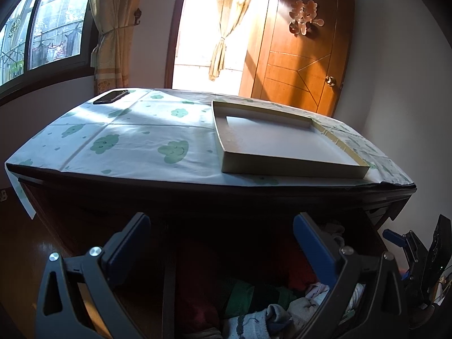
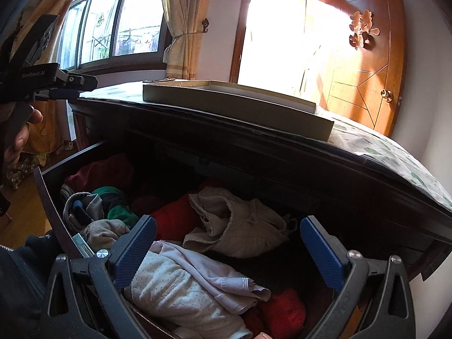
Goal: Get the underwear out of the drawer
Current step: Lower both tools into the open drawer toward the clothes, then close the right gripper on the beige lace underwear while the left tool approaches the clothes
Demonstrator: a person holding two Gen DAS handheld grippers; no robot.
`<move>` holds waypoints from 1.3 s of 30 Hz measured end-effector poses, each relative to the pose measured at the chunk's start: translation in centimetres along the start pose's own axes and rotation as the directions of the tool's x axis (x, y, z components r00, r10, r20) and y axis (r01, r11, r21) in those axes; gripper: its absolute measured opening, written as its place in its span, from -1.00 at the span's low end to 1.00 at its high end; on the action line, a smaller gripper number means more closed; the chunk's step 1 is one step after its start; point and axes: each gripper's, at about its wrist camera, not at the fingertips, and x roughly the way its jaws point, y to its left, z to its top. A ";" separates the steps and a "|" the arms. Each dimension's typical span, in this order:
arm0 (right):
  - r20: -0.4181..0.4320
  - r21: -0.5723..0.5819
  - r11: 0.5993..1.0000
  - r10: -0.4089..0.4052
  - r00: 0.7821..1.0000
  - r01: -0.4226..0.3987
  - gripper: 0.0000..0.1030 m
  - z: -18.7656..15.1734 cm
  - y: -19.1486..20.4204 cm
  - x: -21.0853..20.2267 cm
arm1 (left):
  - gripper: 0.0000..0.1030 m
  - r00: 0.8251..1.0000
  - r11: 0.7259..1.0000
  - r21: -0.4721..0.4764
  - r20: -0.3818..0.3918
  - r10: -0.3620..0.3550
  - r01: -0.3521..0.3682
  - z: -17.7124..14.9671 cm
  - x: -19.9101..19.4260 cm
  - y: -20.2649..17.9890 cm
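Pale dotted underwear (image 2: 180, 291) lies crumpled at the front of the open drawer (image 2: 49, 197) w/ beige & red garments, right hand-held gripper (image 2: 228, 251) spread wide just over it, left hand-held gripper (image 1: 221, 248) also wide, empty, above the drawer below the desk (image 1: 141, 141) w/ a shallow box (image 1: 282, 152).

The left wrist view sits higher, looking across the cloud-printed cloth (image 1: 135, 141) on the dark wooden dresser (image 1: 197, 197) towards the orange panelled door (image 1: 305, 56); the right wrist view sits lower and closer, facing down into the open dark drawer (image 2: 48, 195). Both share the shallow cream cardboard tray (image 1: 282, 147), the door and the sunlit doorway (image 1: 197, 28).
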 end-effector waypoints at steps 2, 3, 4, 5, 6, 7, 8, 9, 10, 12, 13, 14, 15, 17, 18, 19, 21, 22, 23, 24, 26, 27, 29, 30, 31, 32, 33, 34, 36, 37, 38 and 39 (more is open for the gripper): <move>-0.013 -0.002 1.000 0.002 1.000 -0.002 0.99 0.0 0.0 -0.1 | 1.00 1.000 1.000 0.001 -0.004 0.004 -0.004 0.1 0.1 0.1; -0.017 -0.003 1.000 0.002 1.000 -0.002 0.99 -0.1 0.0 -0.1 | 1.00 1.000 1.000 0.002 -0.006 0.006 -0.006 0.1 0.1 0.2; -0.021 0.002 1.000 0.007 1.000 -0.007 0.99 -0.1 0.0 -0.1 | 1.00 1.000 1.000 0.004 -0.010 0.008 -0.008 0.1 0.1 0.2; -0.026 0.008 1.000 0.011 1.000 -0.010 0.99 -0.1 0.0 -0.1 | 1.00 1.000 1.000 0.009 -0.017 0.010 -0.010 0.0 0.2 0.1; -0.034 0.011 1.000 0.011 0.999 -0.010 0.99 -0.1 -0.1 0.0 | 1.00 1.000 1.000 0.017 -0.027 0.013 -0.013 -0.1 0.4 0.0; -0.043 0.012 1.000 0.014 0.999 -0.013 0.99 0.0 -0.1 0.1 | 1.00 0.999 0.999 0.029 -0.039 0.016 -0.015 -0.2 0.7 -0.1; -0.052 0.009 1.000 0.018 0.999 -0.018 0.99 0.0 -0.1 0.3 | 1.00 0.998 0.999 0.044 -0.052 0.018 -0.016 -0.3 1.0 -0.4; -0.060 0.006 1.000 0.020 0.998 -0.020 0.99 0.0 -0.1 0.4 | 1.00 0.998 0.998 0.062 -0.066 0.019 -0.015 -0.6 1.3 -0.6; -0.067 0.005 1.000 0.021 0.998 -0.021 0.99 0.0 -0.1 0.5 | 1.00 0.997 0.997 0.082 -0.080 0.019 -0.013 -0.8 1.8 -0.9; -0.085 -0.001 1.000 0.019 0.996 -0.019 0.99 0.0 0.1 0.7 | 1.00 0.993 0.992 0.126 -0.112 0.031 -0.017 -1.5 2.8 -1.6; -0.097 -0.001 1.000 0.018 0.995 -0.019 0.99 0.1 0.0 0.8 | 1.00 0.992 0.989 0.146 -0.123 0.039 -0.021 -1.8 3.2 -1.9; -0.110 0.001 1.000 0.020 0.994 -0.020 0.99 0.1 0.0 1.0 | 1.00 0.990 0.986 0.167 -0.135 0.046 -0.023 -2.1 3.7 -2.1; -0.124 0.006 1.000 0.023 0.992 -0.022 0.99 0.1 -0.1 1.1 | 1.00 0.988 0.983 0.182 -0.147 0.057 -0.029 -2.4 4.2 -2.2; -0.158 0.015 0.999 0.031 0.987 -0.029 0.99 0.3 -0.2 1.6 | 1.00 0.985 0.982 0.188 -0.163 0.055 -0.024 -2.8 4.9 -2.2; -0.176 0.016 0.999 0.036 0.984 -0.033 0.99 0.3 -0.3 1.8 | 1.00 0.983 0.982 0.188 -0.175 0.052 -0.018 -2.9 5.2 -2.1; -0.194 0.016 0.999 0.042 0.980 -0.039 0.99 0.4 -0.3 2.0 | 1.00 0.981 0.982 0.190 -0.187 0.053 -0.017 -3.1 5.5 -2.1; -0.237 0.020 0.998 0.055 0.970 -0.051 0.99 0.5 -0.4 2.6 | 1.00 0.976 0.980 0.198 -0.209 0.061 -0.019 -3.4 6.2 -1.9; -0.262 0.018 0.998 0.058 0.963 -0.055 0.99 0.6 -0.4 3.0 | 0.99 0.973 0.981 0.195 -0.223 0.055 -0.011 -3.5 6.4 -1.9; -0.285 0.010 0.999 0.052 0.957 -0.052 0.99 0.7 -0.4 3.4 | 0.99 0.974 0.982 0.190 -0.222 0.041 0.003 -3.5 6.4 -2.0; -0.309 0.003 0.999 0.047 0.950 -0.049 0.99 0.8 -0.4 3.8 | 1.00 0.975 0.981 0.192 -0.219 0.033 0.010 -3.5 6.2 -2.1; -0.355 -0.008 0.998 0.053 0.934 -0.060 0.99 1.1 -0.2 4.3 | 0.99 0.971 0.978 0.207 -0.234 0.038 0.012 -3.8 6.4 -2.3; -0.367 -0.027 0.998 0.044 0.929 -0.058 0.99 1.3 -0.1 4.5 | 1.00 0.968 0.977 0.212 -0.246 0.039 0.014 -3.9 6.5 -2.4; -0.381 -0.087 0.995 0.008 0.925 -0.045 0.99 1.7 0.6 4.9 | 1.00 0.963 0.974 0.227 -0.266 0.039 0.024 -4.2 6.8 -2.7; -0.395 -0.118 0.992 -0.007 0.919 -0.044 0.99 1.9 0.9 5.3 | 1.00 0.960 0.971 0.237 -0.277 0.043 0.025 -4.4 6.9 -2.8; -0.408 -0.136 0.990 -0.012 0.913 -0.048 0.99 2.0 1.2 5.7 | 1.00 0.959 0.969 0.245 -0.280 0.048 0.023 -4.4 6.8 -3.0; -0.418 -0.142 0.988 -0.009 0.908 -0.056 0.99 2.2 1.3 6.1 | 0.99 0.959 0.968 0.248 -0.278 0.048 0.023 -4.4 6.8 -3.0; -0.426 -0.148 0.987 -0.009 0.905 -0.060 0.99 2.4 1.4 6.6 | 1.00 0.959 0.968 0.250 -0.281 0.046 0.027 -4.5 6.7 -3.1; -0.431 -0.157 0.986 -0.022 0.902 -0.051 0.99 2.5 1.4 7.0 | 1.00 0.956 0.967 0.253 -0.290 0.045 0.031 -4.5 6.8 -3.0; -0.443 -0.190 0.982 -0.068 0.894 -0.020 0.99 2.7 1.3 8.3 | 0.99 0.949 0.968 0.247 -0.313 0.037 0.044 -4.6 7.1 -2.9; -0.451 -0.198 0.980 -0.071 0.889 -0.022 0.99 2.7 1.3 8.8 | 0.99 0.947 0.969 0.240 -0.321 0.027 0.053 -4.6 7.2 -2.7; -0.465 -0.198 0.980 -0.068 0.883 -0.029 0.99 2.7 1.3 9.2 | 1.00 0.945 0.970 0.235 -0.327 0.023 0.058 -4.6 7.2 -2.7; -0.478 -0.198 0.980 -0.069 0.876 -0.031 0.98 2.8 1.3 9.6 | 0.99 0.944 0.971 0.233 -0.330 0.020 0.061 -4.6 7.4 -2.6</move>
